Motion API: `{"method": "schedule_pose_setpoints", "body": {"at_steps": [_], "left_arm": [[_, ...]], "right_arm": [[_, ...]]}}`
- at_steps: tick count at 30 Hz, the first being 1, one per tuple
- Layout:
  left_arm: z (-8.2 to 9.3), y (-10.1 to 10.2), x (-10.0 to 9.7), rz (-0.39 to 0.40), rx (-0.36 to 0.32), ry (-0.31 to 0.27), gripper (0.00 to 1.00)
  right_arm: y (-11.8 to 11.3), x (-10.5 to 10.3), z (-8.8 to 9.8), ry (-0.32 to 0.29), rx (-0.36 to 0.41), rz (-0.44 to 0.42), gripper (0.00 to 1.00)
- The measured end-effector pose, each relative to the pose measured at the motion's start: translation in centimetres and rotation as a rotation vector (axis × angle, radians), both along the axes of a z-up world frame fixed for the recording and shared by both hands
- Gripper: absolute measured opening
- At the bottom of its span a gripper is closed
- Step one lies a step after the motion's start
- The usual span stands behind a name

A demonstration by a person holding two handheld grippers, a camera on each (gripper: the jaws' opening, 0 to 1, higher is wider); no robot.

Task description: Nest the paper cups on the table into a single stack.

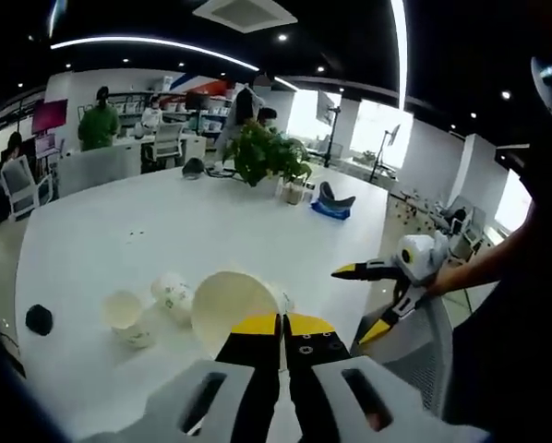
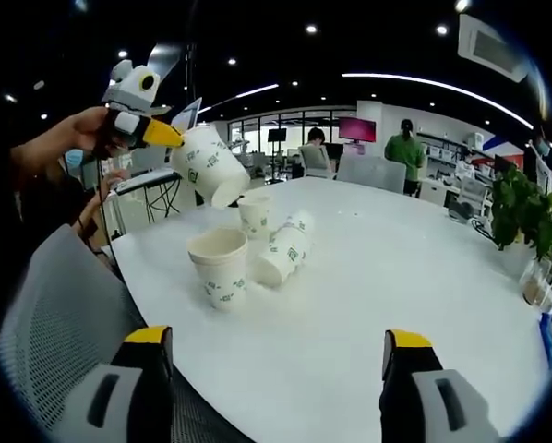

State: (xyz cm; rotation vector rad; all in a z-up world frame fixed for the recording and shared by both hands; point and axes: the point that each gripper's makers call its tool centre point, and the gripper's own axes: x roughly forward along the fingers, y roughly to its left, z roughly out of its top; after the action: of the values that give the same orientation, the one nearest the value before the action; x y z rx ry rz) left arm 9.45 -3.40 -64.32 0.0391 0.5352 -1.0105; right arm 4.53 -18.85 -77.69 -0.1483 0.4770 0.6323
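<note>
The left tool [image 2: 165, 134] holds a tilted paper cup [image 2: 207, 164] above the upright cup [image 2: 219, 266], while the right tool [image 2: 276, 346] waits wide.

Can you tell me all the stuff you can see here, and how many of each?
held paper cup: 1, white with green print, lifted above the table, pinched by the left gripper
paper cups on table: 3, white with green print; two upright, one on its side between them
table: 1, white, large and rounded
potted plant: 1, green, far side of table
small black object: 1, near the table's edge
mesh chair: 1, grey, beside the table
people in background: a few, by desks
left gripper: yellow-tipped jaws shut on the cup's rim
right gripper: yellow-tipped jaws wide apart, empty
</note>
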Motion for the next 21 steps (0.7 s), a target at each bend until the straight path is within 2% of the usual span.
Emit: {"method": "schedule_pose_setpoints", "body": {"at_steps": [11,21], "left_arm": [[-0.8,0.1,-0.4,-0.041,0.053,-0.007,0.00],[-1.9,-0.8,-1.0,-0.082,0.120,-0.018,0.00]], "right_arm": [[0.1,-0.1,0.0,0.004,0.004,0.005,0.96],[0.1,-0.1,-0.2,0.012,-0.001,0.004,0.95]]}}
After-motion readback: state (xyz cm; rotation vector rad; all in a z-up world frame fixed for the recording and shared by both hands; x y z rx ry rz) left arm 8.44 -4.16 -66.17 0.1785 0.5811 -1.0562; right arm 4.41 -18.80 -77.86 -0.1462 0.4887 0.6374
